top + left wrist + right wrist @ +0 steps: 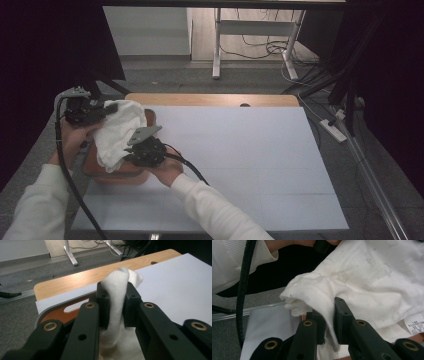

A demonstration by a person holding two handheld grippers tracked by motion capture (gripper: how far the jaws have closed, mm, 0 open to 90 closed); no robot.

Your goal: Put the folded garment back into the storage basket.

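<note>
White terry-cloth towel (117,132) hangs bunched over an orange tray with a grey rim (116,176) at the frame's left — left gripper (115,305) and right gripper (329,321) each pinch a thin fold. A slim edge could slip free, or dragging cloth shift the tray.

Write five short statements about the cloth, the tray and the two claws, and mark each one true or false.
1. The left claw is shut on the white cloth. True.
2. The right claw hangs open, clear of the cloth. False: its jaws pinch a fold of the cloth.
3. The cloth lies over an orange tray. True.
4. The tray sits at the table's right edge. False: it sits at the left edge of the white table cover.
5. The cloth is dark blue. False: it is white.
</note>
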